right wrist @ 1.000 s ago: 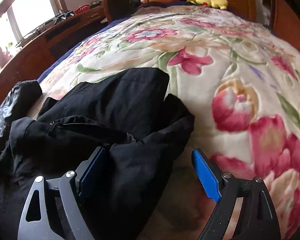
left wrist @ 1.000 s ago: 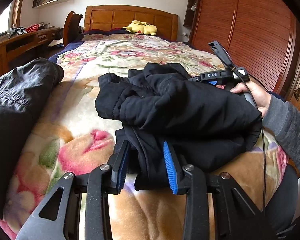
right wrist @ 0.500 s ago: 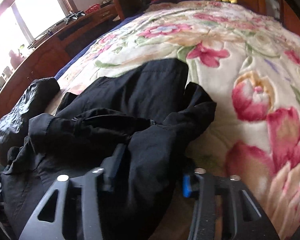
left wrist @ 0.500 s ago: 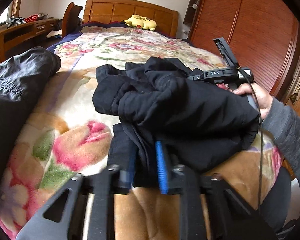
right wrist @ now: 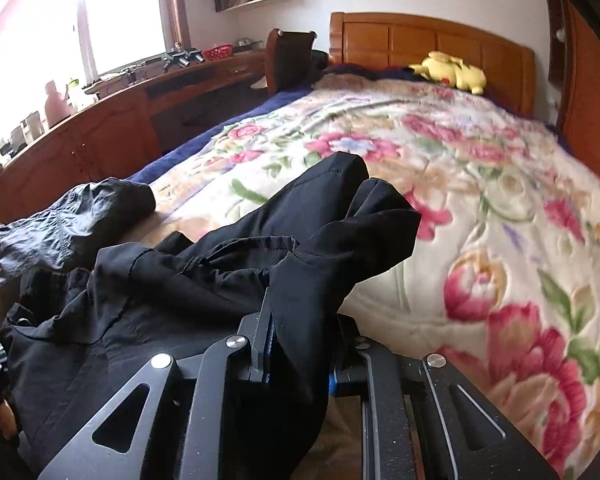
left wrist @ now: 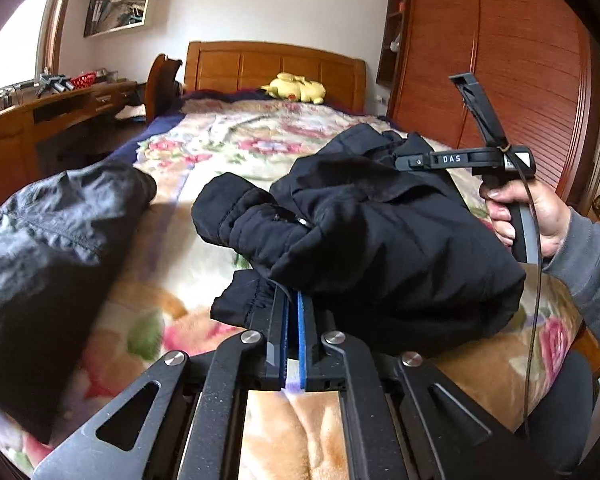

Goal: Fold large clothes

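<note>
A crumpled black jacket (left wrist: 380, 232) lies near the foot of a bed with a floral blanket (left wrist: 228, 152). My left gripper (left wrist: 292, 304) is shut on the jacket's near edge, its blue pads pressed together on a thin fold. My right gripper (right wrist: 300, 320) is shut on a thick bunch of the same jacket (right wrist: 228, 272), and the cloth hides its right pad. In the left wrist view the right gripper's body (left wrist: 460, 158) and the hand holding it show at the jacket's right side.
A second dark grey garment (left wrist: 48, 248) lies on the bed's left side, also in the right wrist view (right wrist: 72, 220). A yellow plush toy (left wrist: 294, 87) sits by the wooden headboard. A desk (left wrist: 40, 120) runs along the left, a wardrobe (left wrist: 500, 80) along the right.
Both grippers were open around the jacket a second ago and have closed on it. Both views have lifted slightly, and the jacket is bunched higher.
</note>
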